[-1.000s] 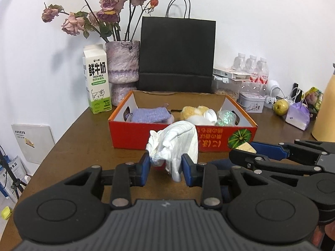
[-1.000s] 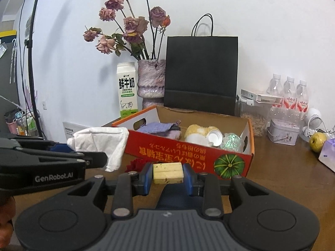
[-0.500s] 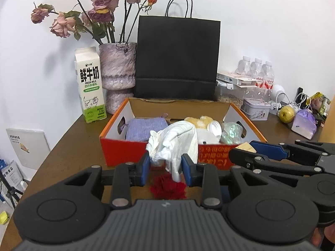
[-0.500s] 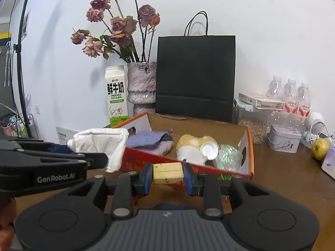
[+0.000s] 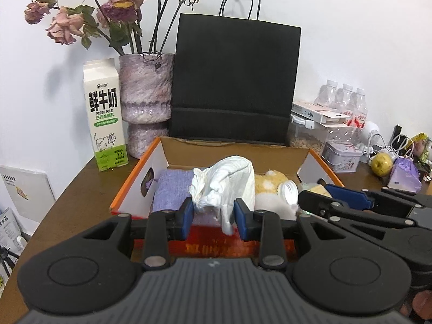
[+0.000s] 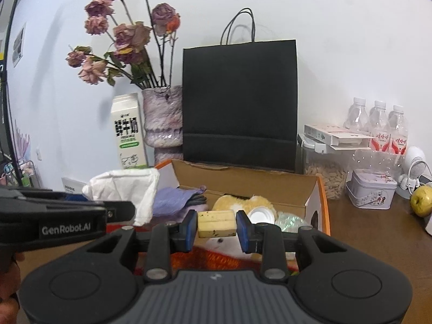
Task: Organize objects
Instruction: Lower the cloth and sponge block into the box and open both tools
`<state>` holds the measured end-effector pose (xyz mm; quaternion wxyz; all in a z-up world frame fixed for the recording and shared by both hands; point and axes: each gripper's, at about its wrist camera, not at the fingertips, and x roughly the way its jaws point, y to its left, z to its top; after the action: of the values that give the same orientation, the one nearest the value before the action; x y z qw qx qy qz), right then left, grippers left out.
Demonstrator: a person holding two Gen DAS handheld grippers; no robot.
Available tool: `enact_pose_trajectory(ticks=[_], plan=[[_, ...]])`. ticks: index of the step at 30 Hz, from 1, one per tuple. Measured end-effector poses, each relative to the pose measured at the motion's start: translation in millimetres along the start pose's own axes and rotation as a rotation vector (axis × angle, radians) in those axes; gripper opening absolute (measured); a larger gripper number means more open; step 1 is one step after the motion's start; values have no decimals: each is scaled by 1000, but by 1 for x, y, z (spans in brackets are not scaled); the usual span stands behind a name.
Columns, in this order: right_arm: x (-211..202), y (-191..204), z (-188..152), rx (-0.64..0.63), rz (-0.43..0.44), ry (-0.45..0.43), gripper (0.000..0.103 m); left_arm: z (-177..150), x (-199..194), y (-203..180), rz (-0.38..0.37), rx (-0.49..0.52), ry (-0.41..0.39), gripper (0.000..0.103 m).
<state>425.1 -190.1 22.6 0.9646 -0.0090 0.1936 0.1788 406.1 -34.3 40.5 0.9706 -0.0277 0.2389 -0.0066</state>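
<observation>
Left tool (image 5: 213, 214): clamped on a crumpled white cloth (image 5: 225, 186), which bulged up between the blue pads and hung over the near wall of the box.
Right tool (image 6: 216, 226): clamped on a pale yellow block (image 6: 216, 223) with dark specks along its lower edge, held level above the box's near edge.
Box (image 5: 135, 174): an open orange-red cardboard box on the brown desk (image 5: 81, 189), with a black paper bag (image 5: 235, 81) standing just behind it.
Box contents: a folded lilac cloth (image 5: 172, 189) on the left side, a tan plush item (image 5: 267, 183) in the middle, a white bottle (image 5: 289, 191) with its open mouth showing beside the plush, and something shiny and crinkled (image 6: 290, 222) at the right end.
Left of the box: a milk carton (image 5: 105, 113) and a mottled purple vase (image 5: 145, 91) of dried roses, side by side against the wall.
Right of the box: a small tin (image 6: 371, 189), water bottles (image 6: 378, 124) and a yellow-green apple (image 6: 421, 201).
</observation>
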Motion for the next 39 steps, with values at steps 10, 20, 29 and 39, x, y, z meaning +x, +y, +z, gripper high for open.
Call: enact_pose_trajectory(ticks=[10, 20, 29, 39], plan=[[40, -18, 17, 1, -22, -3, 30, 21, 46, 2, 8, 8, -1, 33], [75, -28, 29, -12, -33, 7, 30, 34, 83, 4, 18, 22, 12, 33], [99, -30, 36, -31, -46, 22, 30, 41, 106, 10, 38, 14, 23, 33], [107, -32, 35, -37, -92, 28, 93, 42, 112, 17, 137, 1, -19, 97]])
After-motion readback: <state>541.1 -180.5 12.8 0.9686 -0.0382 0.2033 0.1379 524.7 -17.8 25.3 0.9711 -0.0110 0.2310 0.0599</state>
